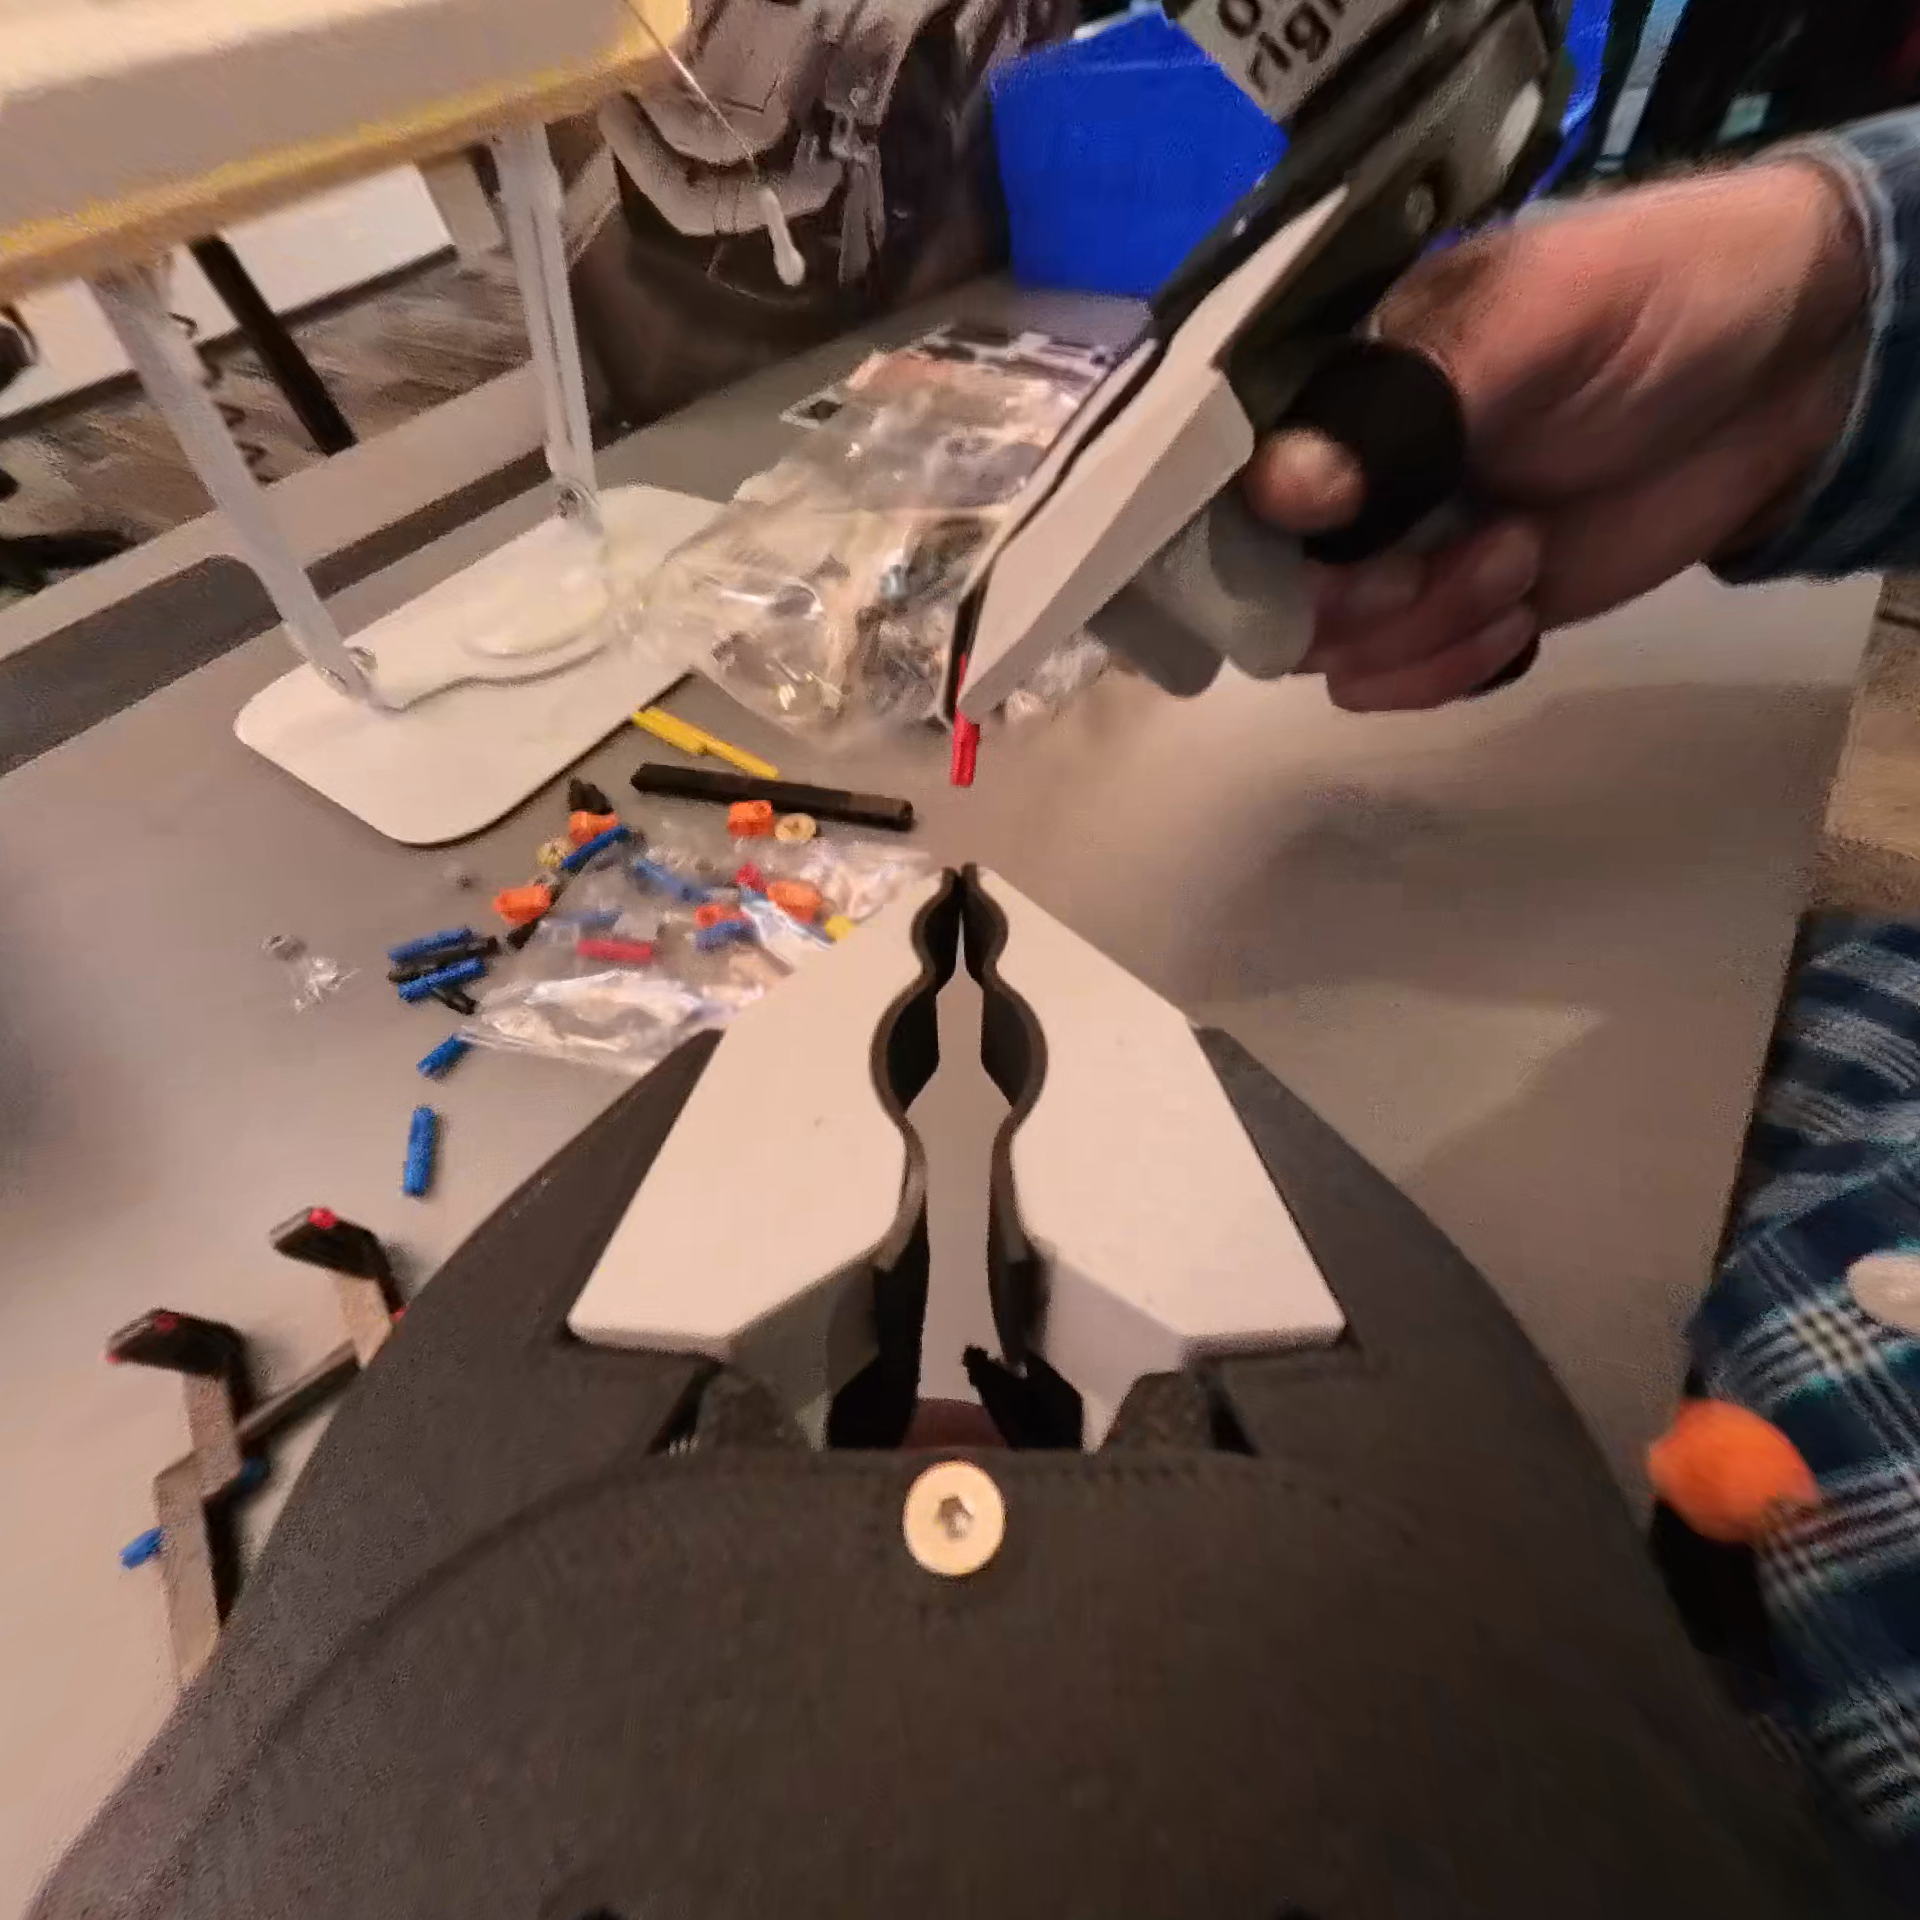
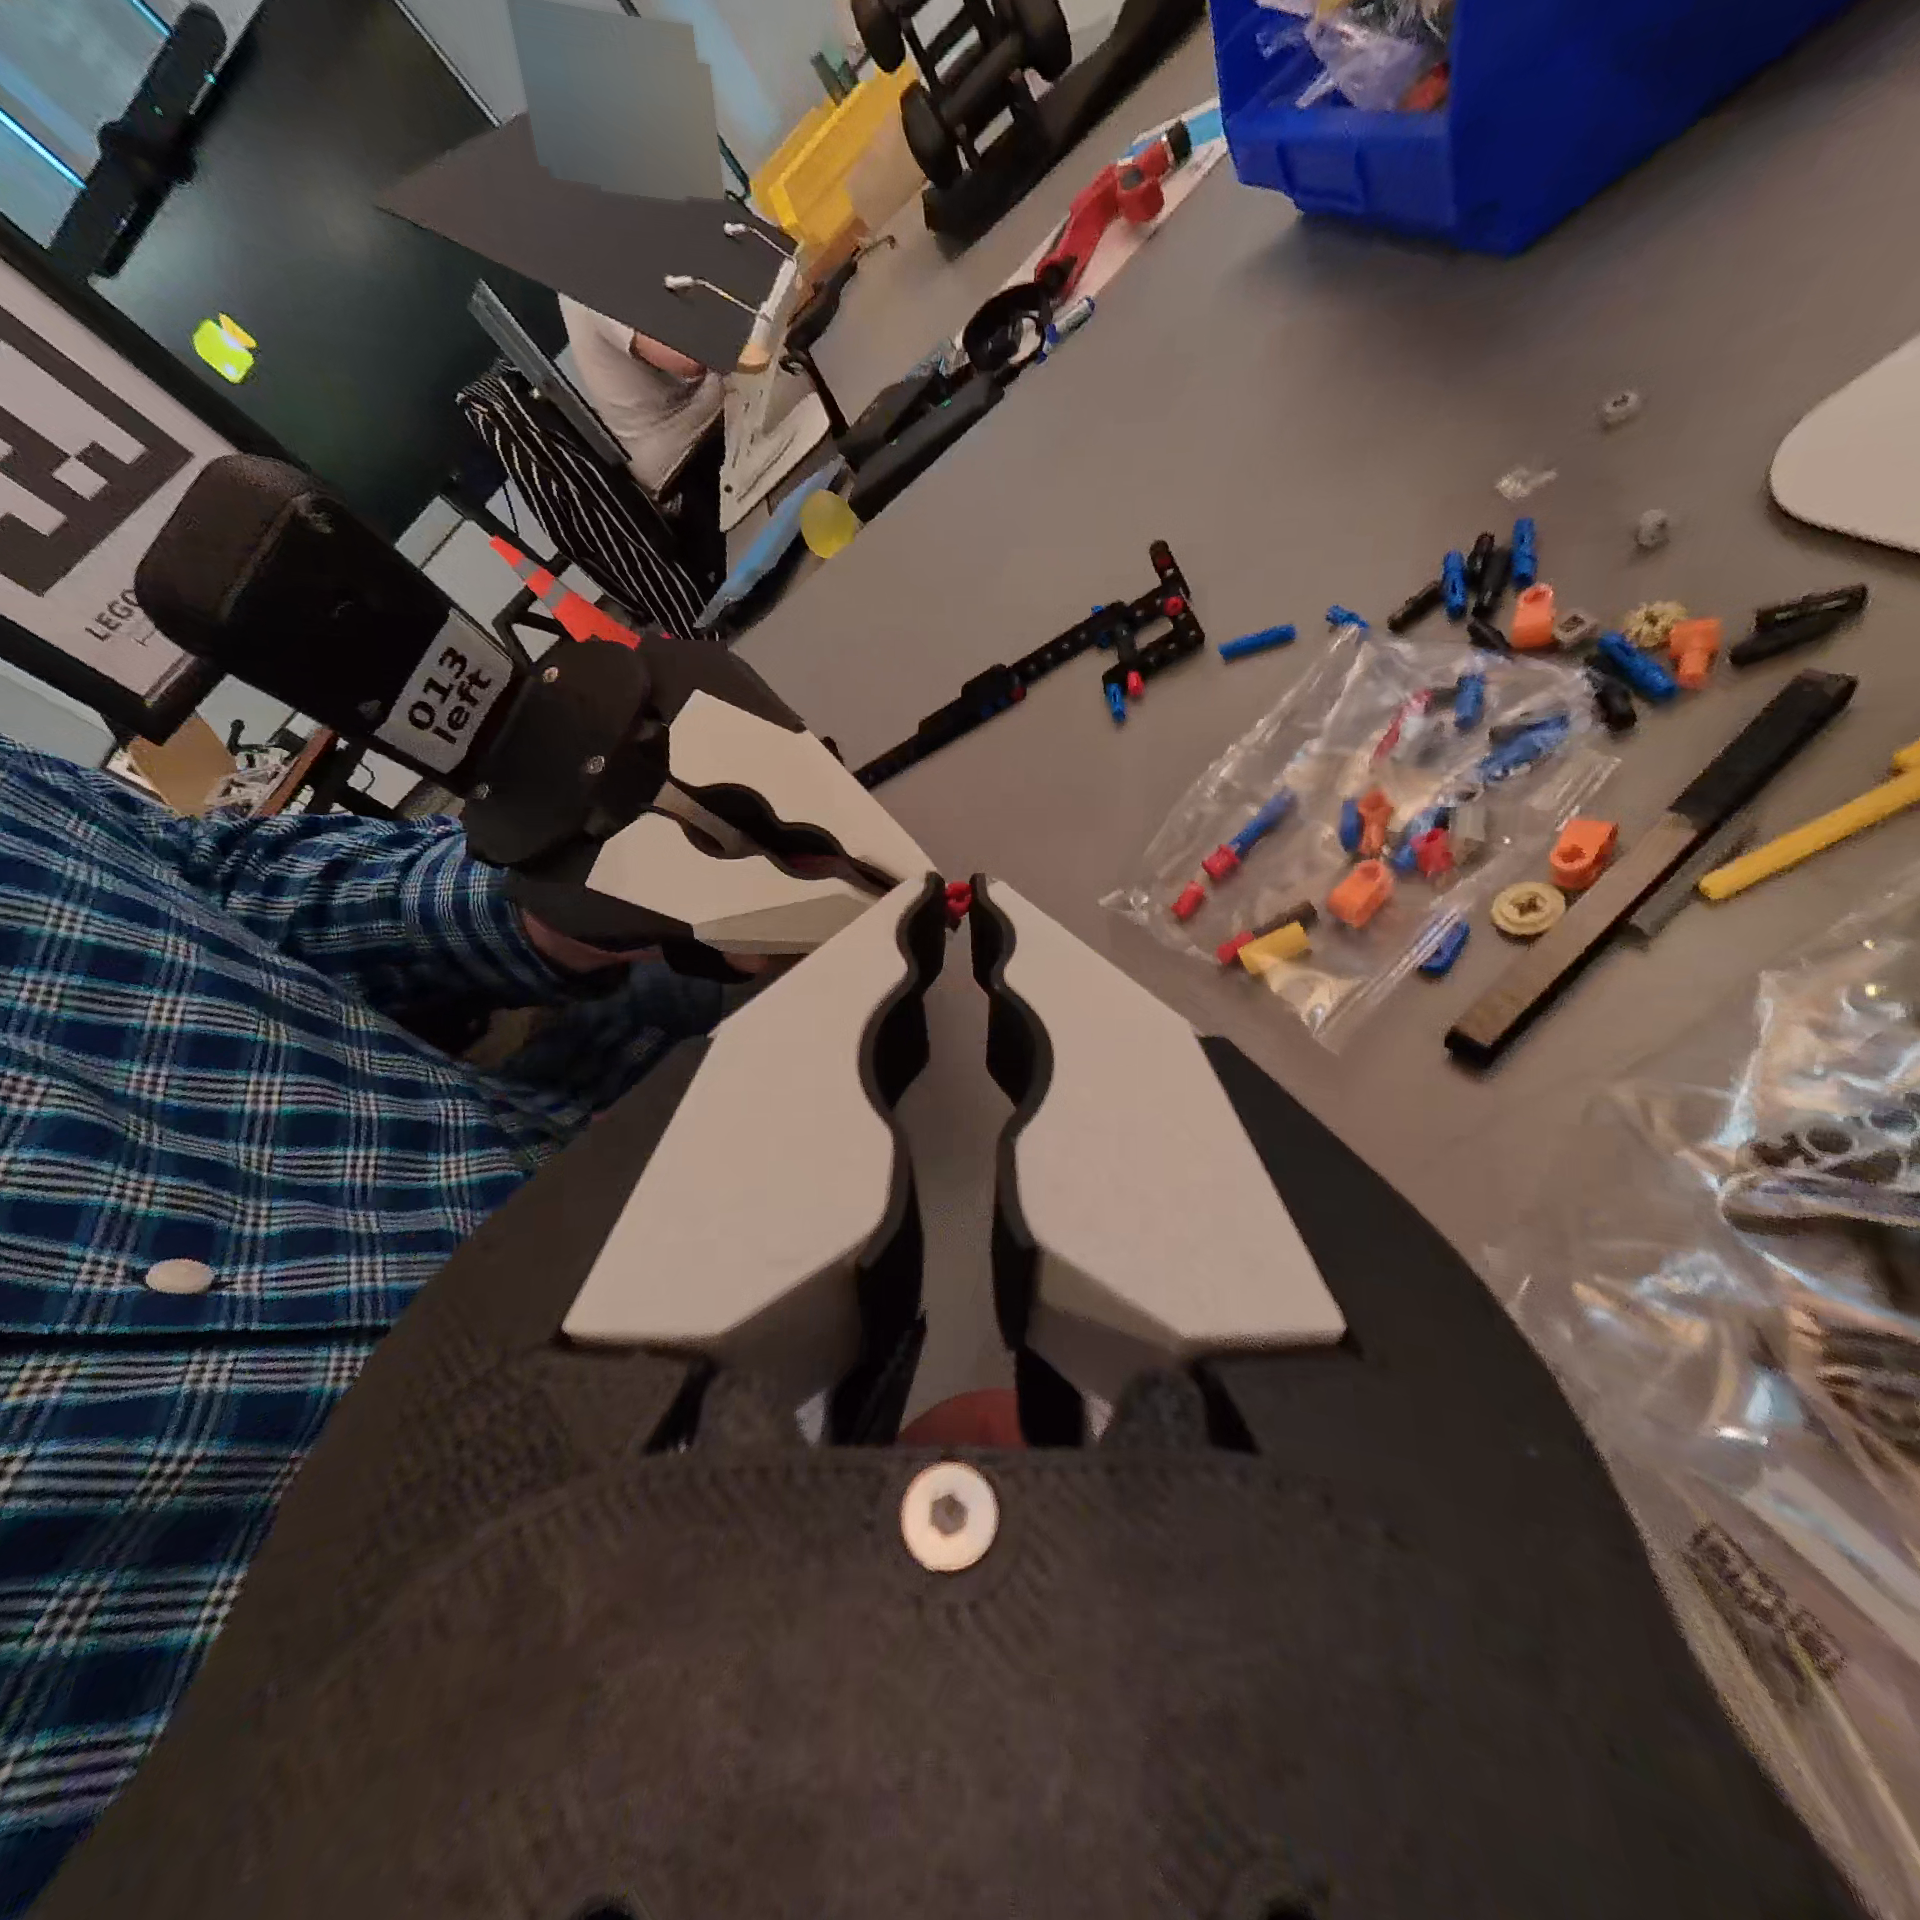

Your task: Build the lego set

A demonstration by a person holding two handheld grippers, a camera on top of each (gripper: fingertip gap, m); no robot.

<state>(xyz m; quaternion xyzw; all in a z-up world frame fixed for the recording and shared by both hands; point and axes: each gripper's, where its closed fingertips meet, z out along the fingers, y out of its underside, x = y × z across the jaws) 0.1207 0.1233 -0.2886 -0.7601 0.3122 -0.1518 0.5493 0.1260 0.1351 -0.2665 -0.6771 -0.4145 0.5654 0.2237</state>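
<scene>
My right gripper [image 2: 957, 894] is shut on a small red pin [image 2: 957, 896]. In the left wrist view the right gripper [image 1: 961, 707] hangs above the table with the red pin [image 1: 965, 750] sticking down from its tips. My left gripper [image 1: 961, 878] is shut, with nothing showing between its pads. It sits just below and in front of the red pin, and in the right wrist view the left gripper [image 2: 883, 883] points at my right fingertips. A partly built black beam assembly [image 2: 1132, 634] lies on the grey table [image 2: 1299, 364]; it also shows in the left wrist view [image 1: 208, 1382].
Loose blue, orange and red parts lie on an open clear bag [image 2: 1455, 810] [image 1: 644, 935]. A long black beam [image 2: 1662, 873] and a yellow axle [image 2: 1818, 831] lie beside it. A fuller parts bag [image 1: 883, 551], a white stand base [image 1: 436, 717] and a blue bin [image 2: 1455, 156] stand farther off. The grippers are tip to tip, or close to it. Both grippers' tips are roughly 20 cm from the partly built black beam assembly [image 2: 1132, 634]. The left camera catches it too, in the left wrist view [image 1: 272, 1415].
</scene>
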